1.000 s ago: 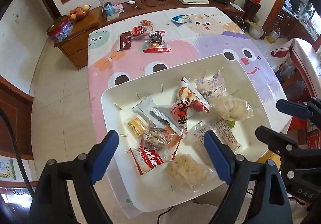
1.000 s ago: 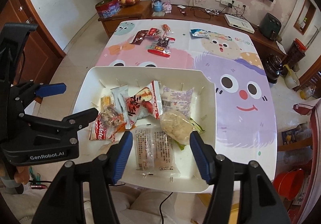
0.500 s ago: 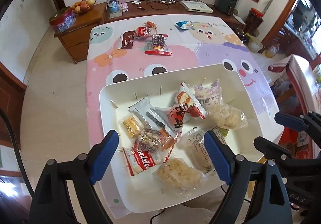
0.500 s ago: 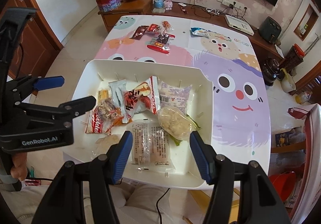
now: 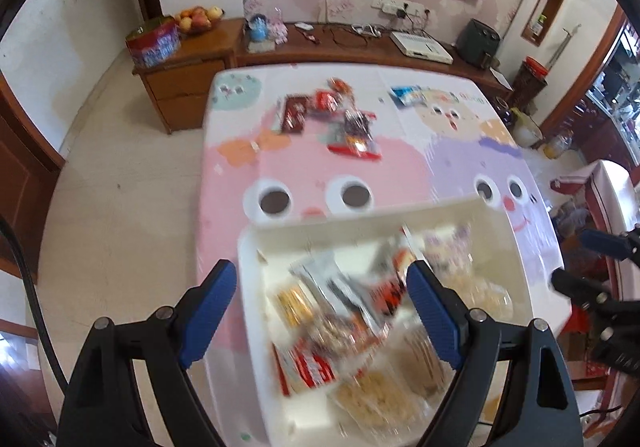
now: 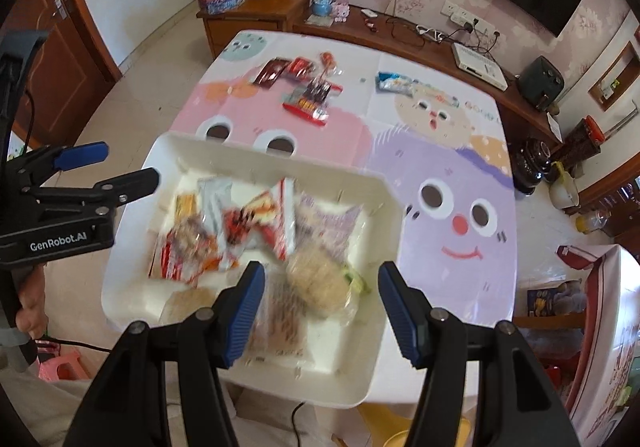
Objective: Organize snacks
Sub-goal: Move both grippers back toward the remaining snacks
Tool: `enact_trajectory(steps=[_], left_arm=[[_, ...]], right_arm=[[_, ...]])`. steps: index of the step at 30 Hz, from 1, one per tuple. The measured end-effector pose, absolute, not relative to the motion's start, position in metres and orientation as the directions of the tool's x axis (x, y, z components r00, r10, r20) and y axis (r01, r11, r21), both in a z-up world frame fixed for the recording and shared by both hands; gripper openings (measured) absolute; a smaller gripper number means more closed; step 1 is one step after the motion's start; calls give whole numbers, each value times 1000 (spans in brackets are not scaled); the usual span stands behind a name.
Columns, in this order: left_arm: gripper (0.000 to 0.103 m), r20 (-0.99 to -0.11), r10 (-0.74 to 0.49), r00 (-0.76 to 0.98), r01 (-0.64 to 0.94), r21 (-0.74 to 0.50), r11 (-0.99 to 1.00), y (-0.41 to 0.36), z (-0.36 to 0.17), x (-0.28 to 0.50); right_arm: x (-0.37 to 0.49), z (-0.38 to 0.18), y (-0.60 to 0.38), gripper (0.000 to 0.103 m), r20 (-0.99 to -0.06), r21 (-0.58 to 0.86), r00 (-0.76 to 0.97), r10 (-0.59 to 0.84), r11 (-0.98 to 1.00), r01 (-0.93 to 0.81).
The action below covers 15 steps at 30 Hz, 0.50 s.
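The worktop (image 6: 400, 127), under its pink and purple cartoon cloth, fills more of both views than a second ago, with the far wall and its dark screen now in sight. The white tray (image 6: 132, 287) sits at the near end of the worktop; it has slid lower in both views and its contents now look smeared by motion blur. Inside the tray lie the snacks: a red and white packet (image 6: 276, 223) near the middle, a pale puffed-rice pack (image 6: 320, 279) just nearer than it, and an orange wrapper (image 6: 184, 207) toward the tray's left wall. Beyond the tray, well apart from it toward the far end of the worktop, rests a loose cluster of red packets (image 6: 308, 95), with a blue packet (image 6: 394, 81) to the right of that cluster.

The right claw (image 6: 322, 309) hangs over the tray's near right part, jaws released and empty, as before. The left claw (image 5: 322, 309) hovers over the tray's left rim, likewise spread wide with nothing gripped.
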<state>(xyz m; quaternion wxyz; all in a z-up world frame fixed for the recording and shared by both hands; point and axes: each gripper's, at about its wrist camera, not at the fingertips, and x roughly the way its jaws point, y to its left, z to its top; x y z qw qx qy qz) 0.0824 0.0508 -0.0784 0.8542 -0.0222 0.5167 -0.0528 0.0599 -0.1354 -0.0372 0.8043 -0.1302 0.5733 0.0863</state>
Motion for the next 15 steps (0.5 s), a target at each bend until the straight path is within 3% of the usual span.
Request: enact_trajectory(steps=[10,15], left_arm=[[86,-892,-48,449,82,-12,997,65,-50,202],[86,-904,-9,427,106,40,994,58,-54,269]], right_arm=[[172,18,-173,60,-902,-125,431,-4,959,-253],[249,18,-192,60,-900,-127,435,-21,968,-216]])
